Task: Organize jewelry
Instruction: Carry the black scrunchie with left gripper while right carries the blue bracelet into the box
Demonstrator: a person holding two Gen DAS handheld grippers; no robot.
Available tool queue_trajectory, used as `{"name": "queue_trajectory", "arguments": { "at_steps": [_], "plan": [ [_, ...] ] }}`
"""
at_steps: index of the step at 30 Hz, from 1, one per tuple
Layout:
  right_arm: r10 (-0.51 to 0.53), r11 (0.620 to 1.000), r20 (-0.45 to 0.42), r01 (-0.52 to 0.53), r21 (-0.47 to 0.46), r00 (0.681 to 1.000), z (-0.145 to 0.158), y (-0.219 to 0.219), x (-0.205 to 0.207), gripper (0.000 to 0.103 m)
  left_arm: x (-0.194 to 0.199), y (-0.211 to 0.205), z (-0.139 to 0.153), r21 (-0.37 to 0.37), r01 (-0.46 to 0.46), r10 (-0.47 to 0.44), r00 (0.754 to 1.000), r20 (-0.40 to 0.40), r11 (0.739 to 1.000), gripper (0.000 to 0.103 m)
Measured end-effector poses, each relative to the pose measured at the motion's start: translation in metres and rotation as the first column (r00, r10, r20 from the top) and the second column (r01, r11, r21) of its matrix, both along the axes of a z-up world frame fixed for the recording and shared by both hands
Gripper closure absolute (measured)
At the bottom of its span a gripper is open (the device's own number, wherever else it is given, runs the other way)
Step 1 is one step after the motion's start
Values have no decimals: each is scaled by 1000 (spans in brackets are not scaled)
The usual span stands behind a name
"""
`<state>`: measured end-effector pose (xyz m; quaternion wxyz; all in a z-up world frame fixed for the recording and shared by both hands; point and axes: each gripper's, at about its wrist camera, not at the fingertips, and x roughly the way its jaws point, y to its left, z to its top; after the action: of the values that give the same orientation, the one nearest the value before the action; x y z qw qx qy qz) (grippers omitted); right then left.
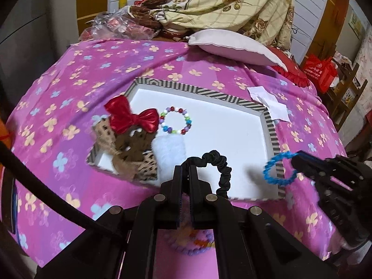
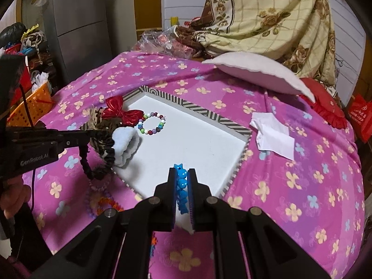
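Holding now: left gripper (image 1: 186, 167) has its jaws closed on a black scrunchie (image 1: 219, 165), which hangs as a loop off the tips toward the right; right gripper (image 2: 181, 174) has its jaws closed on a blue bracelet (image 2: 181, 183), gripped edge-on between the pads.

Where each lies: both pieces hang over the near part of the striped-rim tray (image 1: 270, 127), the scrunchie above the near-middle of the white floor, the bracelet above the near right rim.

Relation for the drop: open tray floor lies ahead of and below both claws; the right one looks nearer the bare right half, so I judge it should release there.

Already in tray: one beaded bracelet (image 1: 176, 121), one red bow (image 1: 132, 117), one pale blue fluffy band (image 1: 171, 151), and brown leopard-print pieces whose count I cannot tell.

Still on the pink floral cover (image 2: 290, 186): coloured bands (image 2: 102, 197) near the tray's near-left corner, number unclear.

Nearby: one white paper (image 2: 273, 137), one pillow (image 2: 258, 74).
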<state>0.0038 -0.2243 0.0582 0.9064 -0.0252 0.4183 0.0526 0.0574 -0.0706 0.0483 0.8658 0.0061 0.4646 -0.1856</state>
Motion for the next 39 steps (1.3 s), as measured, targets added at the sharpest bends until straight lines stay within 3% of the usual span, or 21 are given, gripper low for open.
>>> {"name": "queue_trajectory", "arguments": {
  "at_steps": [9, 19, 26, 31, 36, 39],
  "plan": [
    [-8, 1000, -89, 10, 19, 996, -35, -10, 61, 95, 59, -34, -18, 8, -1, 2, 997, -76, 1000, 77],
    [-125, 990, -144, 134, 53, 982, -62, -48, 130, 95, 123, -68, -41, 39, -38, 43, 990, -137, 999, 77],
    [-226, 968, -158, 240, 72, 961, -76, -66, 150, 95, 145, -80, -58, 61, -78, 86, 986, -143, 995, 77],
    [-247, 962, -157, 261, 78, 956, -81, -69, 152, 95, 150, -84, -65, 28, -74, 77, 988, -135, 997, 77],
    [-237, 963, -135, 251, 96, 962, -69, -69, 140, 83, 149, -82, -69, 40, -70, 75, 986, -151, 997, 58],
    [-224, 966, -117, 237, 102, 967, -59, -67, 125, 79, 139, -78, -62, 44, -59, 64, 988, -139, 997, 52]
  ]
}}
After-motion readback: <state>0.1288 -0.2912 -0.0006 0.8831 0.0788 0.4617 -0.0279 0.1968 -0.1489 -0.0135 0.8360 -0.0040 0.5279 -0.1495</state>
